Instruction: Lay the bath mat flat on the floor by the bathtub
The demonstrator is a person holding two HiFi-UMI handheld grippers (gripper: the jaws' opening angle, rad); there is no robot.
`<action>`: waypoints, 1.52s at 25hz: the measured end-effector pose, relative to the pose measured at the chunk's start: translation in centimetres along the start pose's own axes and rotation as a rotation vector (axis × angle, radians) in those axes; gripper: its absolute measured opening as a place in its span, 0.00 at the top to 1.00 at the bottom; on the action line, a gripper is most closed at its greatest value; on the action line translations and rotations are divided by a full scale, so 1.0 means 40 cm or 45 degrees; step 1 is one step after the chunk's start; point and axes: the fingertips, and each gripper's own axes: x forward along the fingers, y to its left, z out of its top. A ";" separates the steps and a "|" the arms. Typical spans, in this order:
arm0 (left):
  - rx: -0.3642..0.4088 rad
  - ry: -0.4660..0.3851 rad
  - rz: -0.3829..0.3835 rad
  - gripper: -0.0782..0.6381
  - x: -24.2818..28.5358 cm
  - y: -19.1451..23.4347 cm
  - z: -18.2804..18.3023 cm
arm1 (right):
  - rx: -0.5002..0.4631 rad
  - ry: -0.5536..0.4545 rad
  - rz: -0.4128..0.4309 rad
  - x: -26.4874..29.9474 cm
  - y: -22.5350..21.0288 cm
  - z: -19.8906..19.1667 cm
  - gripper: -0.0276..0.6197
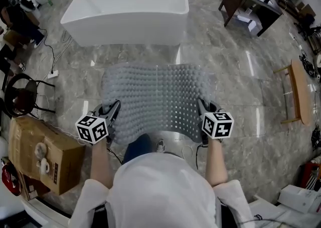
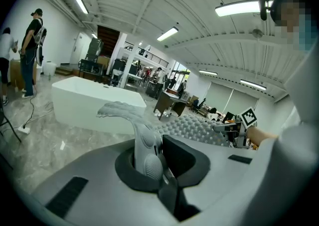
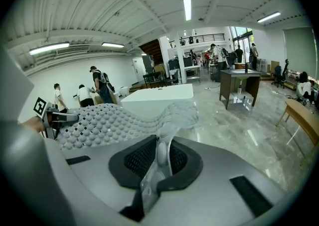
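A clear, bumpy bath mat (image 1: 158,99) hangs spread between my two grippers, above the marble floor, a little short of the white bathtub (image 1: 128,11). My left gripper (image 1: 111,112) is shut on the bath mat's near left edge; in the left gripper view that edge (image 2: 144,145) is pinched between the jaws and the bath mat rises beyond them. My right gripper (image 1: 204,110) is shut on the near right edge, seen as the pinched bath mat (image 3: 162,153) in the right gripper view. The bath mat's far edge droops toward the bathtub (image 3: 159,94).
A cardboard box (image 1: 42,154) sits at my left, beside a black chair (image 1: 22,96). A dark desk (image 1: 251,1) stands at the far right, and a wooden bench (image 1: 297,91) at the right. Cables trail on the floor left of the bathtub. People stand far off (image 2: 32,46).
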 end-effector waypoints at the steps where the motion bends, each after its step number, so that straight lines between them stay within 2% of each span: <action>1: -0.003 0.004 0.002 0.83 0.005 0.008 0.000 | 0.000 0.005 0.003 0.009 0.001 0.000 0.89; 10: 0.008 0.024 -0.057 0.83 0.121 0.108 0.078 | 0.019 0.006 -0.045 0.123 -0.012 0.077 0.89; 22: 0.055 0.050 -0.143 0.83 0.255 0.313 0.262 | 0.059 -0.015 -0.141 0.309 0.010 0.244 0.89; 26: 0.071 0.059 -0.168 0.83 0.293 0.361 0.298 | 0.072 -0.023 -0.168 0.359 0.009 0.276 0.89; 38: 0.045 0.070 -0.132 0.83 0.423 0.419 0.377 | 0.066 -0.007 -0.146 0.483 -0.073 0.377 0.89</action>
